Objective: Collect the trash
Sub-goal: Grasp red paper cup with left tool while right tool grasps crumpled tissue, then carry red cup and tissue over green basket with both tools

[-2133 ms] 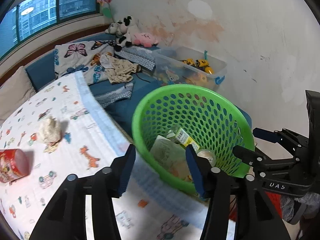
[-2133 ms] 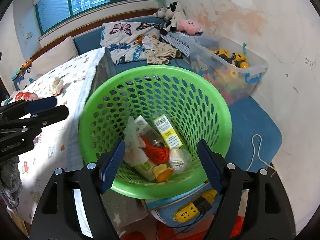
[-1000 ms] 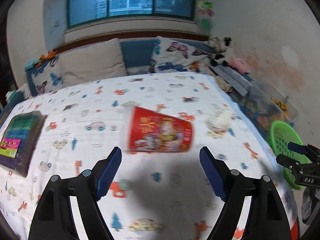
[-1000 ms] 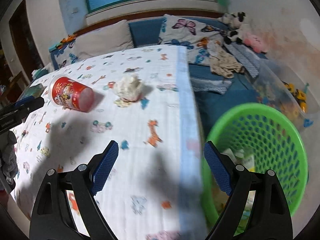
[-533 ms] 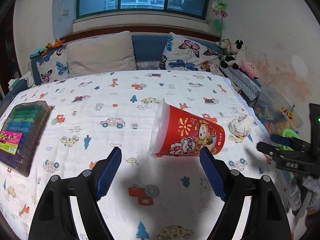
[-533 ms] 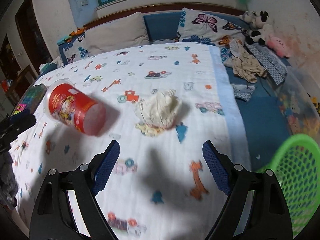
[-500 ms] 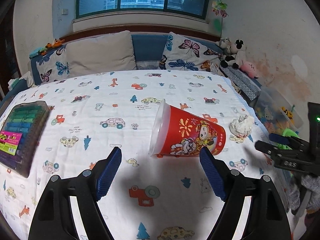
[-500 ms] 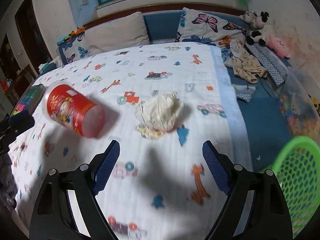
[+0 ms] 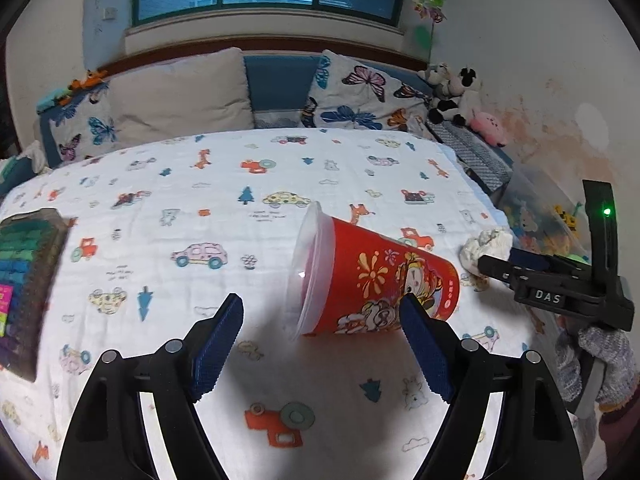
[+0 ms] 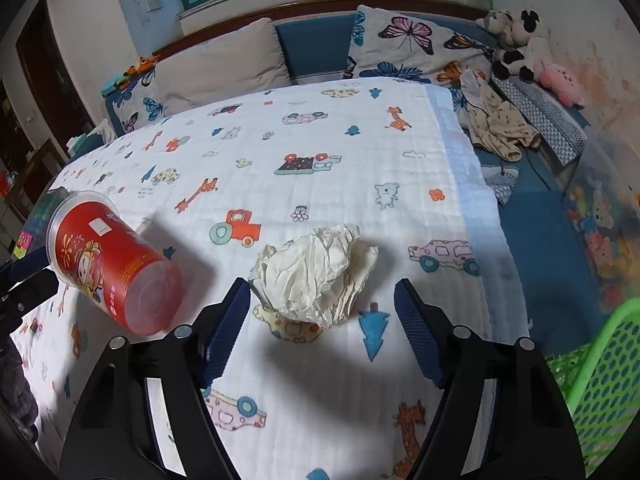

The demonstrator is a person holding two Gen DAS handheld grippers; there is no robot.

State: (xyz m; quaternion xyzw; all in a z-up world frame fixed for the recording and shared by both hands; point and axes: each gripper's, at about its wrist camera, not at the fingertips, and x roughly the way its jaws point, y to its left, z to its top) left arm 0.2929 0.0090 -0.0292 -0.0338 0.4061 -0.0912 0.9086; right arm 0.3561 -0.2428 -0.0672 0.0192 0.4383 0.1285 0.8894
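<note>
A red printed cup [image 9: 372,284] with a clear lid lies on its side on the white patterned blanket [image 9: 240,184]. My left gripper [image 9: 320,344] hangs open just short of it, the right finger beside the cup's base. A crumpled white paper wad [image 10: 316,272] lies right of the cup [image 10: 112,268]. My right gripper [image 10: 322,328] is over the wad's near edge, its jaws closing with the wad partly between them, pads not pressing it. In the left wrist view the wad [image 9: 486,242] sits by the right gripper's tips.
A green mesh basket [image 10: 600,376] stands off the bed's right edge. A dark box of coloured items [image 9: 24,276] lies at the blanket's left. Pillows [image 9: 180,100], plush toys [image 10: 520,44] and a clear toy bin [image 10: 600,216] line the back and right.
Both grippers swung from the green basket to the bed. The left came close to the red cup. The right came down over the paper wad and its fingers narrowed.
</note>
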